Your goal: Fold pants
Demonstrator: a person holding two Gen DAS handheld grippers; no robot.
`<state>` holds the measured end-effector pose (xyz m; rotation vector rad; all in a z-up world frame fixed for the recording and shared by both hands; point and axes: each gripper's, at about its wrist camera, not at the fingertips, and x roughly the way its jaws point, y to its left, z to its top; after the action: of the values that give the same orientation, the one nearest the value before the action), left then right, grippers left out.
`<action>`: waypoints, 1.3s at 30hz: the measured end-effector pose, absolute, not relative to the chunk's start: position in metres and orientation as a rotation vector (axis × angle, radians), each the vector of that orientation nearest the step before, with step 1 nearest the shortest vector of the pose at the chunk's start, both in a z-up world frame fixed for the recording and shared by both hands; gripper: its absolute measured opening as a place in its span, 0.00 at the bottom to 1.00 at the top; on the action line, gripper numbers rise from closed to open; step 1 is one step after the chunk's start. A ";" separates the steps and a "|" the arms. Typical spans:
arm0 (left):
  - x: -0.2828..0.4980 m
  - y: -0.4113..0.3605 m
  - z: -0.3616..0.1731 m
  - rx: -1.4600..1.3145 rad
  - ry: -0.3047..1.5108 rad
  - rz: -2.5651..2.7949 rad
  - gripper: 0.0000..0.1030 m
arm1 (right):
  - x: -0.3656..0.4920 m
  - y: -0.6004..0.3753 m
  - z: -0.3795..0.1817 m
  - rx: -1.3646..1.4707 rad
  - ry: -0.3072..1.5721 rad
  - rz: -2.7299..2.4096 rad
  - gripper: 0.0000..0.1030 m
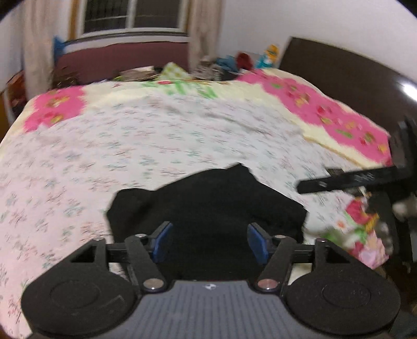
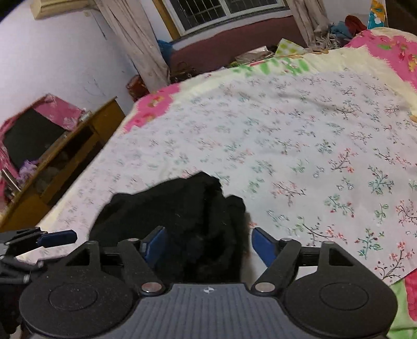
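Both tongs, left [image 1: 209, 241] and right [image 2: 206, 246], are open, holding nothing. The black pants [image 1: 208, 203] lie bunched (not folded) on the bed [image 2: 286, 135]. Next: grab and spread them.

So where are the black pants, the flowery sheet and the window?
Pants [image 2: 182, 219], right wrist view, middle of the crumpled pile.
Sheet [image 2: 299, 146], right wrist view, bare flowered part.
Window [image 1: 133, 13], left wrist view, the glass.

Matte black left gripper [image 1: 209, 241] at lower centre: blue pads [image 1: 163, 241], silver pivot screws, round side discs, ribbed grey body with small white emblem. Right gripper [image 2: 208, 246] at lower centre, identical in build.
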<state>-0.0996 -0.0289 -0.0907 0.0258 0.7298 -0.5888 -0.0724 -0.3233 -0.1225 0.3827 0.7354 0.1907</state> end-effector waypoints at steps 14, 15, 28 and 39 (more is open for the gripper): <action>-0.023 0.022 -0.181 -0.286 0.990 -0.431 0.74 | -0.015 -0.314 -0.191 0.605 0.946 0.304 0.77; -0.023 0.021 -0.184 -0.301 0.997 -0.427 0.74 | -0.014 -0.315 -0.193 0.645 0.954 0.328 0.78; -0.020 0.009 -0.194 -0.306 1.063 -0.452 0.62 | -0.017 -0.315 -0.190 0.759 0.995 0.403 0.25; -0.029 0.033 -0.202 -0.377 1.061 -0.417 0.52 | -0.026 -0.304 -0.197 0.704 1.014 0.363 0.26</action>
<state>-0.0294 0.0333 -0.2018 -0.3772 1.0612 -0.4169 -0.0257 -0.3039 -0.1965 0.7041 1.0144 0.3628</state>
